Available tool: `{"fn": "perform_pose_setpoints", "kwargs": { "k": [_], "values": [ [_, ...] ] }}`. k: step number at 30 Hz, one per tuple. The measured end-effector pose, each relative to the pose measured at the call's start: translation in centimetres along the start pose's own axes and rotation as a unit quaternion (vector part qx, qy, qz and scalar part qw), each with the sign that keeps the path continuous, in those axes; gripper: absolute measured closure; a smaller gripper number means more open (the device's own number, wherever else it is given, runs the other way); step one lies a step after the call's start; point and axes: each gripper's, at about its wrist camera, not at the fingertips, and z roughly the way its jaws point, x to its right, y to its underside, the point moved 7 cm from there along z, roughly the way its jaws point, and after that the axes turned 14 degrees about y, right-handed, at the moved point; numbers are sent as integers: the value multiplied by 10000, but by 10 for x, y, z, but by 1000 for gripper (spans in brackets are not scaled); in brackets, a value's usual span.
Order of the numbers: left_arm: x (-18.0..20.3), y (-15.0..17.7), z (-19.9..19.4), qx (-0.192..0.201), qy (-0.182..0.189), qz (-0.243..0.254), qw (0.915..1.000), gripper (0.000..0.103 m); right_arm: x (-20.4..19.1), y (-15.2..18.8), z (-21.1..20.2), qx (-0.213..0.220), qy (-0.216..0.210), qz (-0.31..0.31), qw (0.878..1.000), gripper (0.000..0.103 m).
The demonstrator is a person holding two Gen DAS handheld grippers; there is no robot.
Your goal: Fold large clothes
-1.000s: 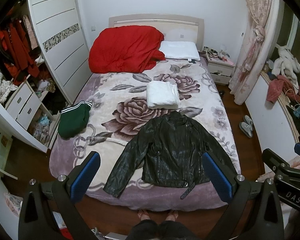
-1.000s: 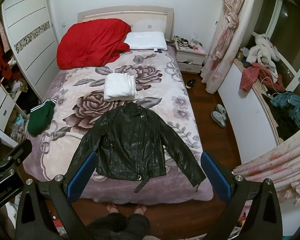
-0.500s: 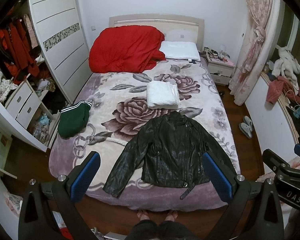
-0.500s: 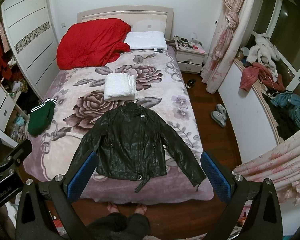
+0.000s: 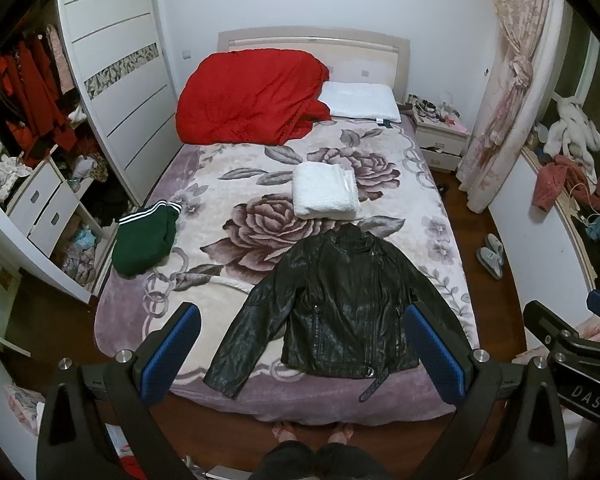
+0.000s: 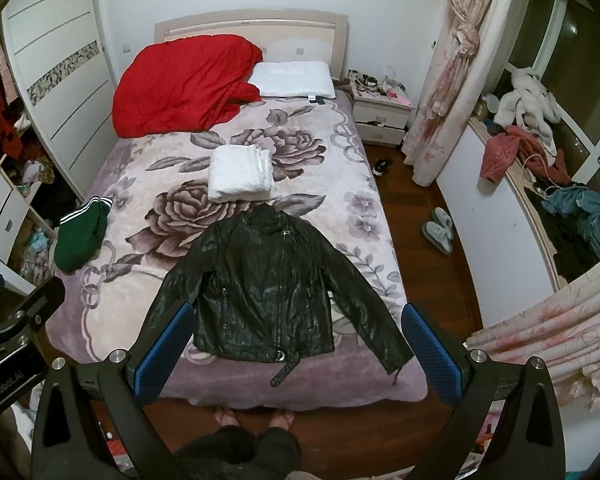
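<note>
A black leather jacket (image 5: 340, 300) lies spread flat, front up, sleeves out, at the foot end of the bed; it also shows in the right wrist view (image 6: 264, 288). A folded white garment (image 5: 324, 196) sits just beyond its collar, and a folded green garment with white stripes (image 5: 144, 238) lies near the bed's left edge. My left gripper (image 5: 300, 350) is open and empty, held high above the foot of the bed. My right gripper (image 6: 296, 350) is open and empty at about the same height.
The bed (image 5: 228, 184) has a floral blanket, a red duvet (image 5: 252, 96) and a white pillow (image 5: 360, 102) at the head. A wardrobe (image 5: 120, 80) stands left, a nightstand (image 5: 440, 136) and curtain right. Slippers (image 5: 490, 256) lie on the wooden floor.
</note>
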Motion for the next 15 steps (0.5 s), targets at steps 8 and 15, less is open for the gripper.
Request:
{"fn": "perform_pose_setpoints", "kwargs": {
  "k": [8, 15],
  "values": [
    [-14, -19, 46, 168, 11, 186, 9997, 0, -15, -17, 36, -252, -86, 292, 9992, 0],
    [-49, -12, 162, 353, -118, 375, 9986, 0, 1, 24, 202, -1270, 37, 1245, 9841, 0]
  ]
}}
